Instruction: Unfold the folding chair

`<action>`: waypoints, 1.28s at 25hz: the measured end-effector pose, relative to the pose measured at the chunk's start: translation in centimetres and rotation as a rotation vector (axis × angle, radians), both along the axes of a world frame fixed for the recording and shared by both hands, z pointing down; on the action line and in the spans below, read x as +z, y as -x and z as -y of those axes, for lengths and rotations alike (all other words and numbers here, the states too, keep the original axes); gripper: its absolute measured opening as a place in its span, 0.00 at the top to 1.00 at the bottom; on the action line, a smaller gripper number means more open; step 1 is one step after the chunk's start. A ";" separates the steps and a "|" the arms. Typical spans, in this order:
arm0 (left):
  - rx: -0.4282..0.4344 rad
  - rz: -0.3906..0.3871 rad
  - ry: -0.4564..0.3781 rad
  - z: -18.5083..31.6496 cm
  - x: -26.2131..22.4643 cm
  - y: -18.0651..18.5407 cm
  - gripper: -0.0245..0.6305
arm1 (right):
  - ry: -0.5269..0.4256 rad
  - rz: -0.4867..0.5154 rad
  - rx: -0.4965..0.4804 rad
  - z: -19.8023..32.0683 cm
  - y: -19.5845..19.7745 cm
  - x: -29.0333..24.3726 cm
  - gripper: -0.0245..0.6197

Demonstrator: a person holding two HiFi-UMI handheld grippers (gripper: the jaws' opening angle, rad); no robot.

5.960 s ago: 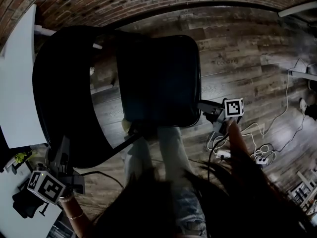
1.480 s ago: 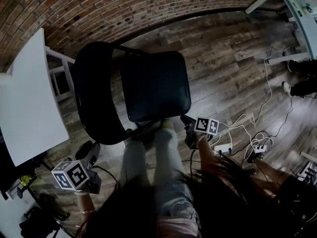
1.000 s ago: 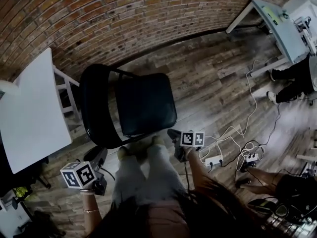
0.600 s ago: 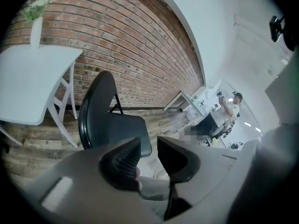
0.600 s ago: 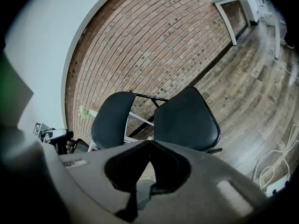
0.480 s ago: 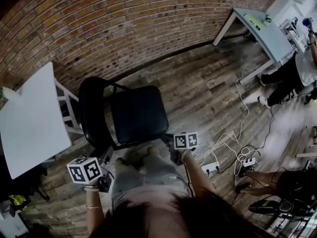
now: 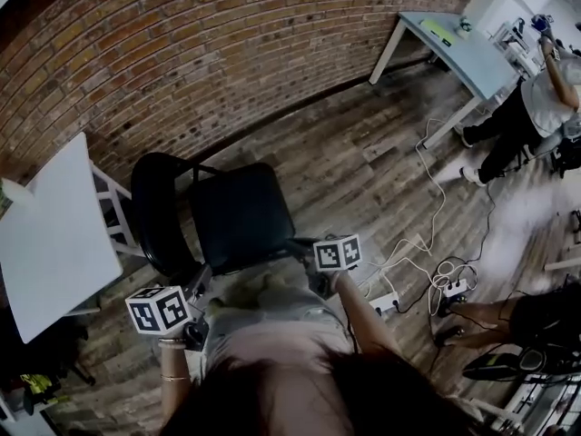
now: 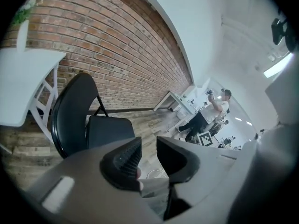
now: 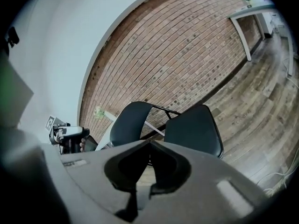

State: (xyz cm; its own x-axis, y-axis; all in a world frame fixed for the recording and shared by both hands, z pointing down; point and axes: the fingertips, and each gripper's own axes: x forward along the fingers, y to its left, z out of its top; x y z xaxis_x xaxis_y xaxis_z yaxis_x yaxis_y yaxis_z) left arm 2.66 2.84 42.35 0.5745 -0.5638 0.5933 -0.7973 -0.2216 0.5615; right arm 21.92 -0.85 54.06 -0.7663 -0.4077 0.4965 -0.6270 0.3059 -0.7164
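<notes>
Already unfolded, the chair (image 7: pixel 234 214) stands on the wood floor just ahead of both claws, backrest toward the white table (image 7: pixel 50 234). Both sit abt equally near its front edge. Left gripper (image 8: pixel 148 154) is half open w/ nothing between, jaws just closing. Right gripper (image 9: pixel 149 146) is shut, empty. Only head view shows the floor cables (image 7: pixel 443 269).

Head view: dim and underexposed; the folding chair (image 7: pixel 231 216) reads as featureless black. Wide-angle distortion bows the brick wall (image 7: pixel 182 53); the floor (image 7: pixel 536 221) at right smears with blur. Gripper views: brighter, with black vignetted corners and, in the left one, a glaring ceiling light (image 8: pixel 276 69).
</notes>
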 end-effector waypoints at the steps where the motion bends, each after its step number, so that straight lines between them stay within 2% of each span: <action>1: 0.006 0.003 -0.005 0.0 -0.2 -0.4 0.81 | -0.004 0.000 -0.004 -0.1 -0.2 -0.2 0.97; 7: 0.021 0.006 -0.027 -0.2 -0.7 -2.3 0.87 | -0.038 0.017 -0.010 -0.6 -1.1 -1.8 0.97; 17: 0.012 -0.013 -0.040 0.6 -1.7 -3.6 0.89 | -0.120 0.052 0.012 0.3 -1.9 -6.1 0.97; 26: 0.015 -0.038 -0.043 2.2 -1.4 -4.8 0.94 | -0.141 0.068 0.028 0.6 -2.5 -7.5 0.97; 32: 0.017 -0.039 -0.032 3.1 -1.1 -4.4 0.96 | -0.131 0.068 0.032 0.9 -2.0 -7.2 0.97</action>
